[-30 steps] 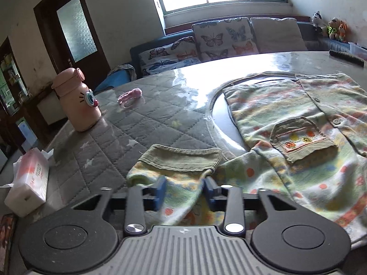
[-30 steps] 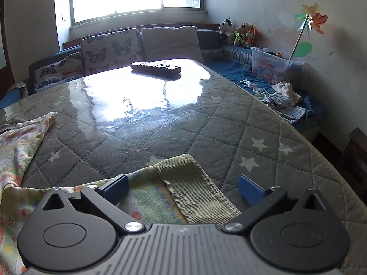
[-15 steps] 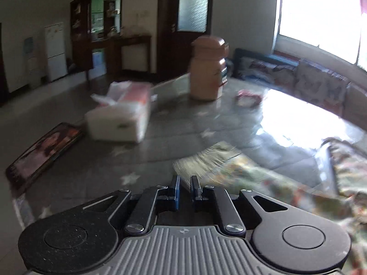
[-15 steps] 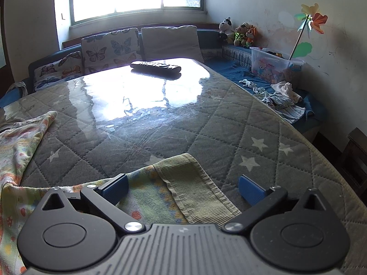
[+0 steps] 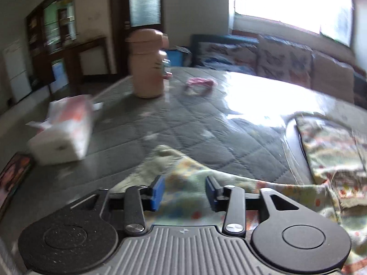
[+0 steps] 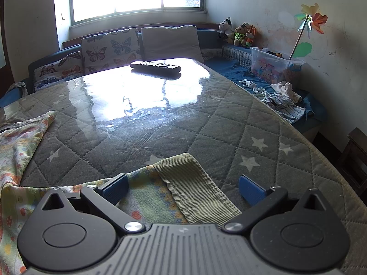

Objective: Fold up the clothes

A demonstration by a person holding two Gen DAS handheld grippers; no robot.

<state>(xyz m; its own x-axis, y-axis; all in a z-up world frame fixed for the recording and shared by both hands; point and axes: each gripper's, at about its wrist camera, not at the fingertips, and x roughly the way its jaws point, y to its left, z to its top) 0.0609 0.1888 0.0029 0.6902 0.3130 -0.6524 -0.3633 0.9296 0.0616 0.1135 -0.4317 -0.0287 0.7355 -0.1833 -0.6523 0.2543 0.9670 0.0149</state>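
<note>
Sleeve-laying step. Left gripper point(image 5: 183, 191) jaws opening, garment sleeve point(image 5: 183, 174) between and ahead, unpinched. Right gripper point(image 6: 183, 189) wide open over ribbed cuff point(image 6: 192, 183). Next probably: regrasp, fold inward.

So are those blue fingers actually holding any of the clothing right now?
No. The left gripper is opening over a sleeve; the right gripper stands wide open over the other cuff, gripping nothing.

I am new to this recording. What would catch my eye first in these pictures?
The pastel patterned child's garment spreads over the grey quilted star-print table cover, its ribbed green cuff between the open right tongs. A pink cat-faced bottle stands behind, and a black remote control near the window.
</note>
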